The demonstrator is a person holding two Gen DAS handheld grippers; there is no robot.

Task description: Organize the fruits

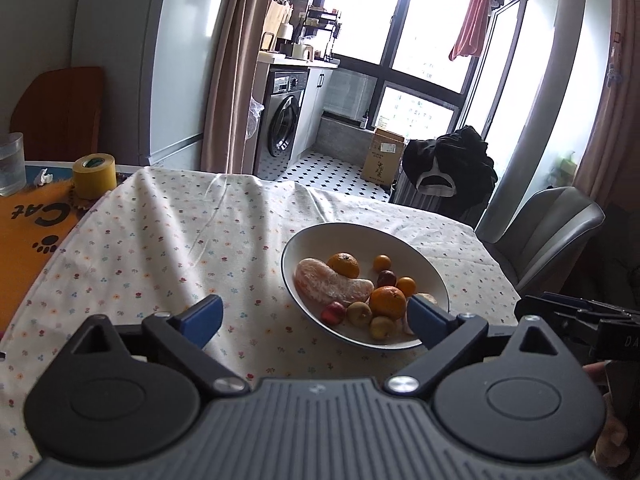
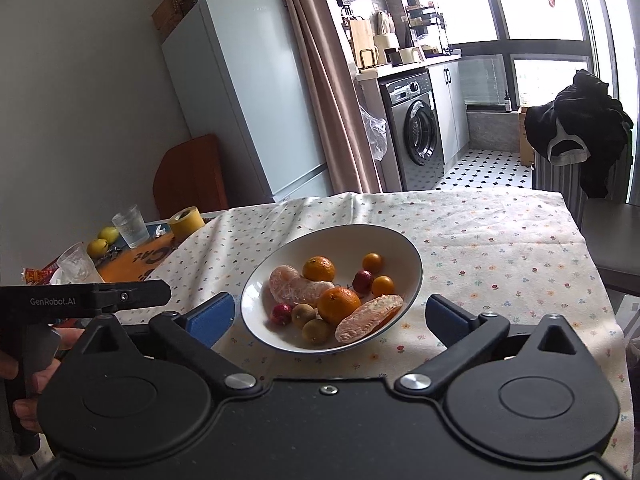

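Observation:
A white bowl [image 1: 400, 246] [image 2: 360, 240] stands on the flowered tablecloth [image 1: 160, 240]. It holds two oranges [image 1: 387, 300] [image 2: 339, 304], peeled citrus segments [image 1: 332, 286] [image 2: 370, 318], small orange fruits [image 1: 382, 262], small red fruits [image 1: 333, 314] and yellowish ones [image 2: 316, 330]. My left gripper [image 1: 316, 320] is open, its right fingertip in front of the bowl's near rim, with nothing between the pads. In the right wrist view, my right gripper [image 2: 330, 316] is open wide just short of the bowl, straddling its near side without touching it.
At the table's left lie an orange mat [image 1: 24, 232], a yellow tape roll [image 1: 94, 176] [image 2: 186, 220], a glass [image 2: 130, 226] and two yellow-green fruits [image 2: 103, 240]. A grey chair [image 1: 540, 232] stands at the right edge. A hand grips the left tool [image 2: 40, 384].

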